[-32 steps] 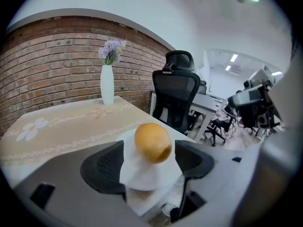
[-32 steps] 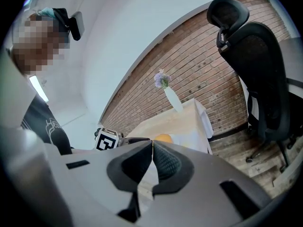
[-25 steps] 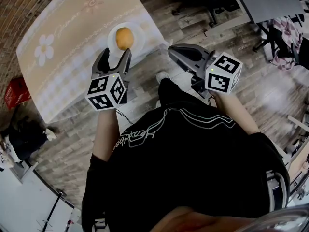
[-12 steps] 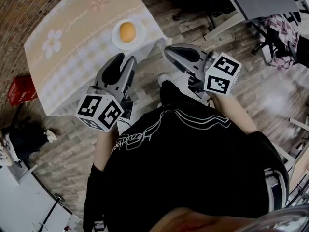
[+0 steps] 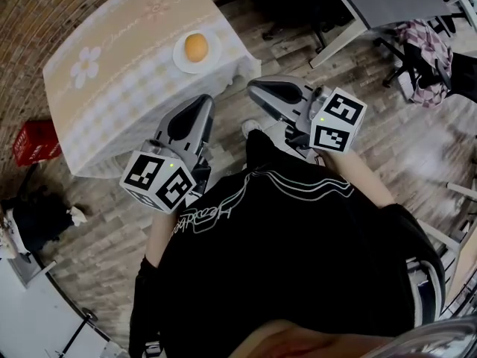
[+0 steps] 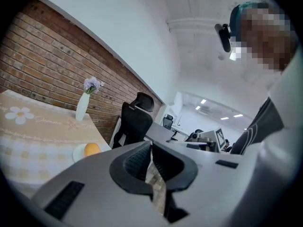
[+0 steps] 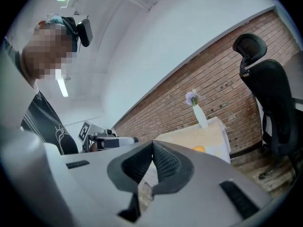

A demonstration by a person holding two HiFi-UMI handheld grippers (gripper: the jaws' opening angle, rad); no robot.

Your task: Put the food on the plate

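An orange round piece of food (image 5: 196, 48) lies on a small white plate (image 5: 181, 56) near the table's right edge; it also shows as the food (image 6: 92, 149) on the plate (image 6: 78, 152) in the left gripper view and as the food (image 7: 199, 149) in the right gripper view. My left gripper (image 5: 200, 104) is held back from the table, close to my body, jaws shut with nothing between them. My right gripper (image 5: 256, 88) hangs over the floor beside it, also shut and empty. The left gripper (image 6: 150, 148) and right gripper (image 7: 152, 145) both show closed pads.
The table (image 5: 112, 88) wears a beige checked cloth with a flower print. A white vase (image 6: 82, 106) with purple flowers stands at its far end by the brick wall. A black office chair (image 6: 135, 122) stands beside the table. A red crate (image 5: 31, 142) sits on the floor.
My left gripper has drawn back from the plate toward my body and its jaws have gone from wide open to shut. The food stays on the plate. The right gripper barely moved.
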